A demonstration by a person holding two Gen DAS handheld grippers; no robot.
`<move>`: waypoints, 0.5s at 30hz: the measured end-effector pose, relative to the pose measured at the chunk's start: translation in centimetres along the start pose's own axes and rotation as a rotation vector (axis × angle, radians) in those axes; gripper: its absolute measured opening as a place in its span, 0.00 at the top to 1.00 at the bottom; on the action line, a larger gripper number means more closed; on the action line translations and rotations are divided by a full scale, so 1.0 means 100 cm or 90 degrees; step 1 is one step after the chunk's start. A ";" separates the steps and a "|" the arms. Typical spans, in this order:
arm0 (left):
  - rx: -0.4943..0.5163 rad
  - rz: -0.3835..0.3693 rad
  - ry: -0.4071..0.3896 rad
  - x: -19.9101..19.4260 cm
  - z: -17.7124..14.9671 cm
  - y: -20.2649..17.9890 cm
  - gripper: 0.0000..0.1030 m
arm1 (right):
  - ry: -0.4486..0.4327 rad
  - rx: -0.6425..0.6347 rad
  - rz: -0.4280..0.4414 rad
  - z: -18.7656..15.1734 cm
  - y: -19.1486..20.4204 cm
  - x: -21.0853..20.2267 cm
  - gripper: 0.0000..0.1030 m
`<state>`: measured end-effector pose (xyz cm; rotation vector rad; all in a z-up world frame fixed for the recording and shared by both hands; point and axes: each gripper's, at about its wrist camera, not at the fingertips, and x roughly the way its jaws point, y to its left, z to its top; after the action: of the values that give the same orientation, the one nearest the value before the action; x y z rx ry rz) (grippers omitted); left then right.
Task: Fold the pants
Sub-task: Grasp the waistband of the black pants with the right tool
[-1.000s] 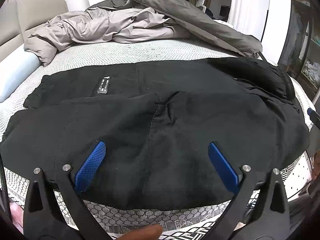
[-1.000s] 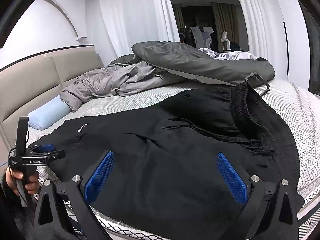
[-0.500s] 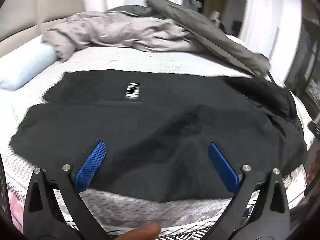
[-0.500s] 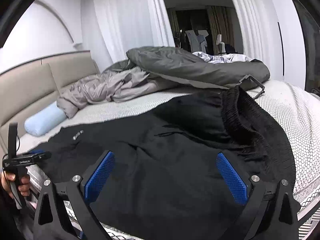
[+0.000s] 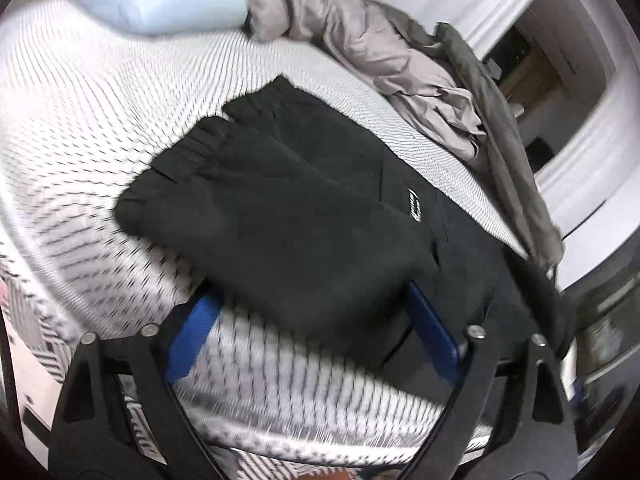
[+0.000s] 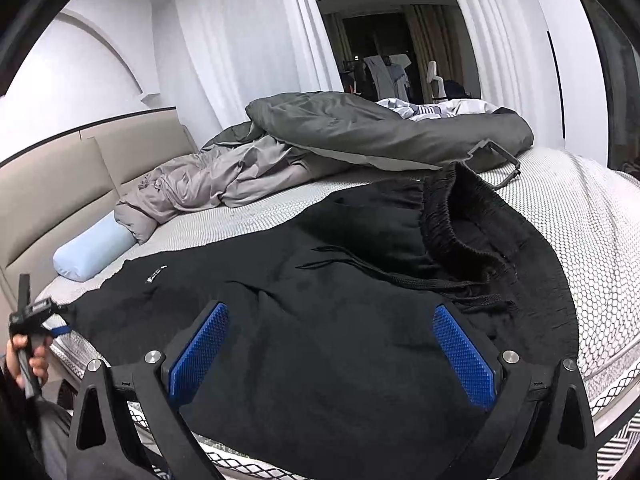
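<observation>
Showing pant cuffs (image 5: 208, 140) leftward, waistband (image 6: 448, 216) rightward

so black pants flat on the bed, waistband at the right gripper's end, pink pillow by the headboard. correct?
One slip: the pillow is light blue, not pink, as the right wrist view shows. The rest holds: the black pants lie on the bed, waistband at the right gripper end.
</observation>
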<state>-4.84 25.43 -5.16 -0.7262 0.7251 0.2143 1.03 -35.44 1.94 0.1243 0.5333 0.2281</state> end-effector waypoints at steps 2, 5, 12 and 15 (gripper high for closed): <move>-0.036 -0.025 0.003 0.007 0.012 0.014 0.52 | 0.003 -0.007 -0.004 -0.001 0.003 0.002 0.00; -0.024 -0.025 -0.025 0.000 0.019 0.015 0.93 | 0.014 -0.014 -0.011 -0.003 0.004 0.007 0.00; 0.016 0.096 -0.047 -0.035 0.004 0.044 0.95 | 0.036 -0.009 -0.057 -0.005 -0.014 0.006 0.00; 0.025 0.104 -0.049 -0.039 0.003 0.048 0.95 | 0.041 0.035 -0.096 -0.003 -0.042 -0.003 0.00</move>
<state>-9.60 29.42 -4.96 -0.6184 0.7145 0.3738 1.37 -39.59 1.14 0.1302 0.6102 0.0712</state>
